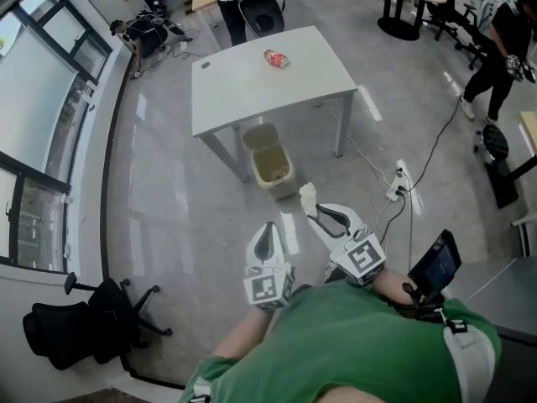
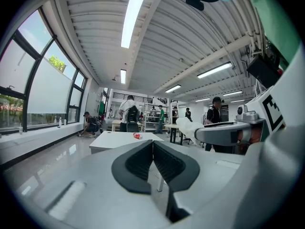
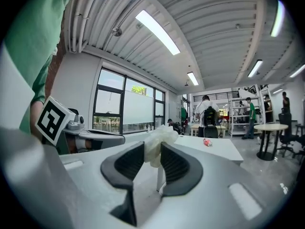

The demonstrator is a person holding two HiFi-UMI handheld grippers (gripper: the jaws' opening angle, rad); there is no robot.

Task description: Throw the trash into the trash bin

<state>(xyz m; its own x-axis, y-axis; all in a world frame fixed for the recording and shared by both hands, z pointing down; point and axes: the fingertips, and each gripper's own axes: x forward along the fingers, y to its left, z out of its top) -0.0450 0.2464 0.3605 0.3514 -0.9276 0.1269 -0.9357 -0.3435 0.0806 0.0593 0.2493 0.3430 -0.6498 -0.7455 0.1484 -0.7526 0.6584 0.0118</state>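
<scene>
The right gripper [image 1: 319, 214] pinches a crumpled white wad [image 1: 308, 196], paper as far as I can tell, and the left gripper [image 2: 152, 144] is closed on nothing. The trash bin [image 1: 277, 186] stands open at twelve o'clock, under the near edge of the counter [image 1: 252, 91]. Let go too early, the light wad could drift past the rim or cling to a pad.

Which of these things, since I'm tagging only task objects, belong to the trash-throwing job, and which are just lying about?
Job in hand:
white crumpled paper, clamped in the right gripper
trash bin, lid up, by the table
red crumpled trash on the table

Lying about:
black office chair
power strip on the floor
left gripper, shut and empty
</scene>
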